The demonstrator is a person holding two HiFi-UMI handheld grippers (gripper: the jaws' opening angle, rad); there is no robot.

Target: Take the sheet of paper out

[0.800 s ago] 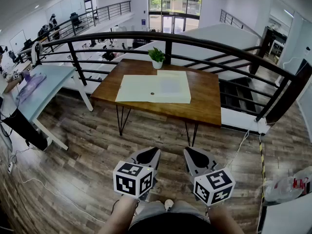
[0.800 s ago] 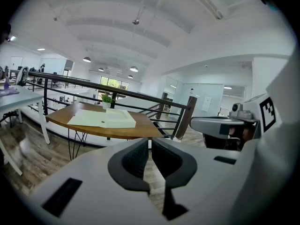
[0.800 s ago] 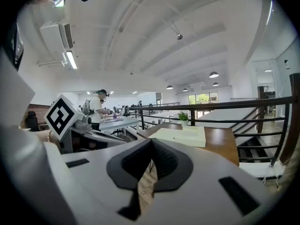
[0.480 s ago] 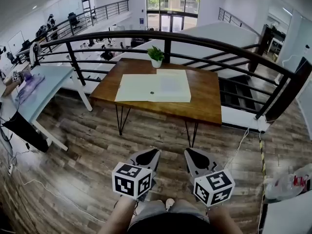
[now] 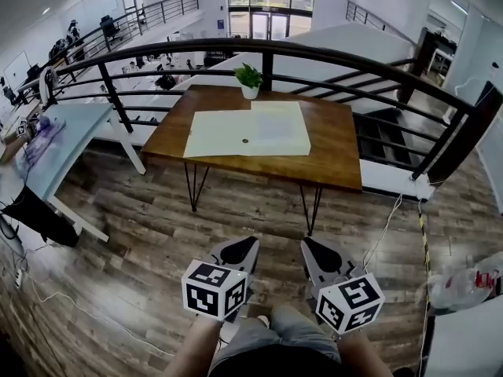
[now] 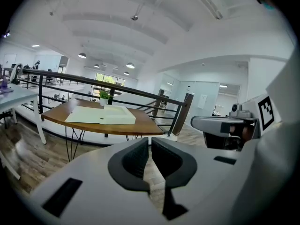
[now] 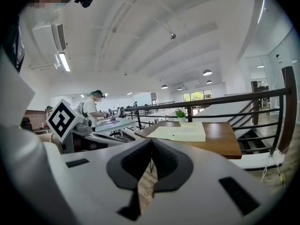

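i am holding both grippers low in front of my legs, well apart from the table (image 5: 332, 154), with a wide stretch of bare wood floor (image 5: 157, 226) lying between us. the left gripper (image 5: 251, 243) is keeping its jaws drawn together, only a sliver of floor showing through, nothing between them. the right gripper (image 5: 307, 243) is doing the same, its tips touching and gripping nothing. a dark railing (image 5: 354, 60) is running just behind the table's far edge, and a white desk (image 5: 72, 130) is standing off to the left, leaving an open lane between it and the table. a thin cable (image 5: 387, 225) is trailing across the floor at the right.

the sheet of paper (image 5: 274, 127) is lying flat on the tabletop, showing as the whiter patch at the right of a pale yellow-green mat (image 5: 214, 135), near a small potted plant (image 5: 249, 79) at the far edge. a dark dot is sitting near the mat's middle.

from here i cannot tell whether the sheet is resting on the mat or tucked into it, and its edges are blurring together.
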